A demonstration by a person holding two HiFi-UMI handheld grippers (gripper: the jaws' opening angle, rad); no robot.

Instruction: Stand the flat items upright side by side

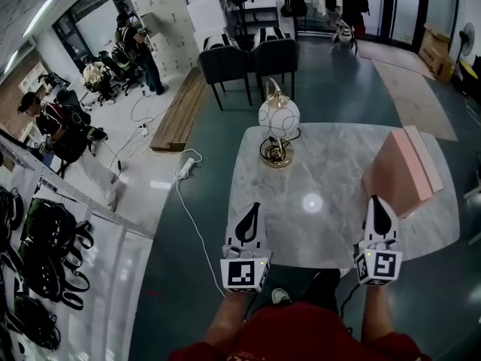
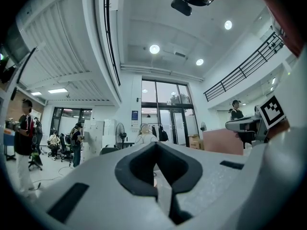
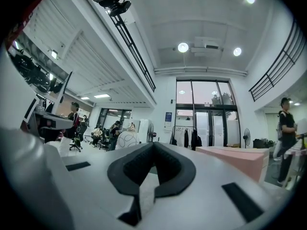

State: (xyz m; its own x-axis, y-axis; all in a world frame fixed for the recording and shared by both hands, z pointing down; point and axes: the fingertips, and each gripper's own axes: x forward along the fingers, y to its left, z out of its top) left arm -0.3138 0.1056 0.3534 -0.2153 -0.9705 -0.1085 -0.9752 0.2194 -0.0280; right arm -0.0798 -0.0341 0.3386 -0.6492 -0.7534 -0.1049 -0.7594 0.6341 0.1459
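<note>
Hovering empty, the left gripper [image 1: 254, 210] and the right gripper [image 1: 378, 205] both have jaws pressed together, nearer the person than the globe lamp [image 1: 279, 119]. The pink flat boxes [image 1: 402, 173] lie right of this lamp on the marble table [image 1: 331, 164].

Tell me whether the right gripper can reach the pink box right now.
Probably yes: the pink box lies just ahead of the right gripper, nothing between, though its jaws are shut.

Left hand-held gripper [image 1: 255, 207], right hand-held gripper [image 1: 377, 201]: jaws together.
</note>
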